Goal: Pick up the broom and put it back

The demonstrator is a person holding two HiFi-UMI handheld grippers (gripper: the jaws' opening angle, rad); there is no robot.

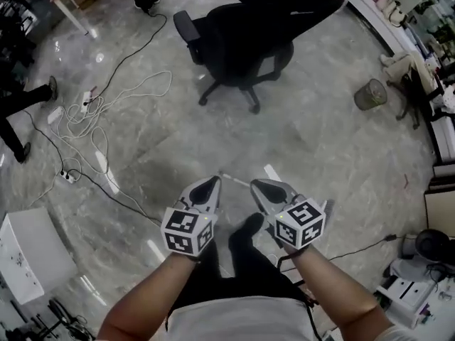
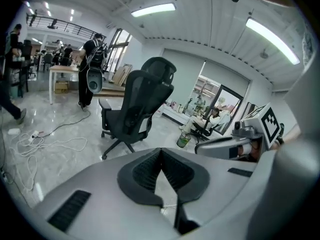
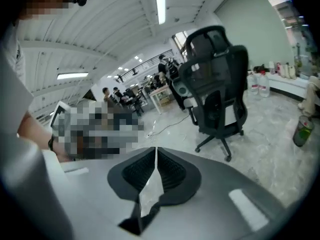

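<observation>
Marble floor [image 1: 320,141], glossy and veined, is seen beneath the left tongs [image 1: 212,185] and right tongs [image 1: 257,185], held side by side nearer than the black swivel chair [image 1: 245,41]. Both are clenched tip to tip, ribbed pads [image 2: 145,171] empty. The broom cannot be identified.

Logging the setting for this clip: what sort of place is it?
Most likely an open-plan office or lab workspace: a black swivel office chair on a polished stone-look floor, loose cables trailing across it, and a desk with people standing around it in the background.
</observation>
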